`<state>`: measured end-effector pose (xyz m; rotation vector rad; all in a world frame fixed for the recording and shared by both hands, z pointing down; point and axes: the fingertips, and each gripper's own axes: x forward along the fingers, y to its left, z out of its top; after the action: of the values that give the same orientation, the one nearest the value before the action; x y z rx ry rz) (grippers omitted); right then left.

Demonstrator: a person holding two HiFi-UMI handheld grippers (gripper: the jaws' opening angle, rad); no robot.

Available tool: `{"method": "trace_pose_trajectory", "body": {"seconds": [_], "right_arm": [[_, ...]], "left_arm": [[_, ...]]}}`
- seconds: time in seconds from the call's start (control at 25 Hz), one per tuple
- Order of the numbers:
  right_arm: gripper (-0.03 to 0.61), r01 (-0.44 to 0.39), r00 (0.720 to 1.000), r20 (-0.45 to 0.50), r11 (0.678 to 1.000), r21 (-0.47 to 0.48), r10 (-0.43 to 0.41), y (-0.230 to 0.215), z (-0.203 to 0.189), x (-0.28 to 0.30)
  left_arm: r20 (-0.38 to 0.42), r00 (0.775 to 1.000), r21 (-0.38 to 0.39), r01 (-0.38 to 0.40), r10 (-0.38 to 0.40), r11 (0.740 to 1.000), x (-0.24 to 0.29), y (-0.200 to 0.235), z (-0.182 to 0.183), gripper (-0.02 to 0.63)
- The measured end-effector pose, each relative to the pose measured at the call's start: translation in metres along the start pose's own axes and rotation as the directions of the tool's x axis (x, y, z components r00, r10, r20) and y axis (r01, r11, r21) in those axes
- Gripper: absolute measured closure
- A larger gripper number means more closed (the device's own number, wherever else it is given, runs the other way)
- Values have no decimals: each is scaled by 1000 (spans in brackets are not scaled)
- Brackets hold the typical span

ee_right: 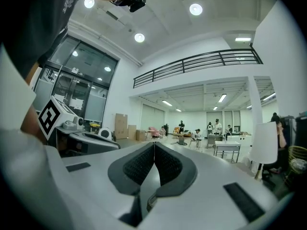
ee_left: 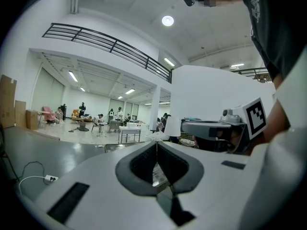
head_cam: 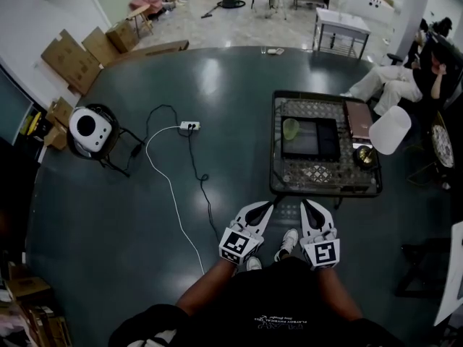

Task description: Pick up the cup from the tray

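The dark shirt (head_cam: 286, 302) of a person is seen at the bottom of the head view. The left tongs (head_cam: 266, 207) and the right tongs (head_cam: 307, 204) are held side by side just ahead of it, above a pair of pale shoes (head_cam: 288, 243) on the dark floor (head_cam: 108, 215). Both tongs are shown pressed together, with nothing pinched. In the left gripper view the dark pads (ee_left: 144, 164) of the left tongs (ee_left: 156, 150) are met along a thin line, and in the right gripper view the pads (ee_right: 139, 164) of the right tongs (ee_right: 154, 150) are met likewise.

The cup (head_cam: 291, 129), pale green, is seen at the left edge of a black tray (head_cam: 322, 142), well apart from both tongs. The tray is set on a low wire-mesh counter (head_cam: 325, 178) that stands just beyond the tips of the tongs. A brown book (head_cam: 358, 119) and a brass-coloured bowl (head_cam: 364, 156) are laid on the counter to the right of the tray.

On the floor to the left, a white power strip (head_cam: 189, 126) is pictured with a white cable (head_cam: 173, 194) and a black cable (head_cam: 202, 183) trailing from it. A round white device (head_cam: 89, 127) on a black stand is placed further left, and cardboard boxes (head_cam: 69, 60) are leaned near the wall. A seated person (head_cam: 394, 82) in pale trousers is seen beyond the counter at the right
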<state>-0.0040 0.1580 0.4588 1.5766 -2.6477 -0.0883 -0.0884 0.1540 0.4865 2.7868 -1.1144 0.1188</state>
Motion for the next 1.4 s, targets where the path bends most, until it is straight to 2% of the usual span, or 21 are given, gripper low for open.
{"method": "trace_pose_trajectory", "body": {"seconds": [0.44,0.6,0.84,1.4], "right_arm": [[568,-36,999,-18,999,28,37,-56,-2,37],[568,-42,999,3,998,48,42,-77,-13,49],[568,-58,997,-45,997,55,60,-104,-19,59],[568,-135,991,10,988,80,135,-136,-27,83]], "left_arm": [[-34,999,7,-22,22,1000,63,11,4,603],[-54,998,28,-29,30,999,84,17,4,603],[-67,996,5,-57,57,998,108,27,1,603],[-89,989,25,-114,116,993,149,37,7,603]]}}
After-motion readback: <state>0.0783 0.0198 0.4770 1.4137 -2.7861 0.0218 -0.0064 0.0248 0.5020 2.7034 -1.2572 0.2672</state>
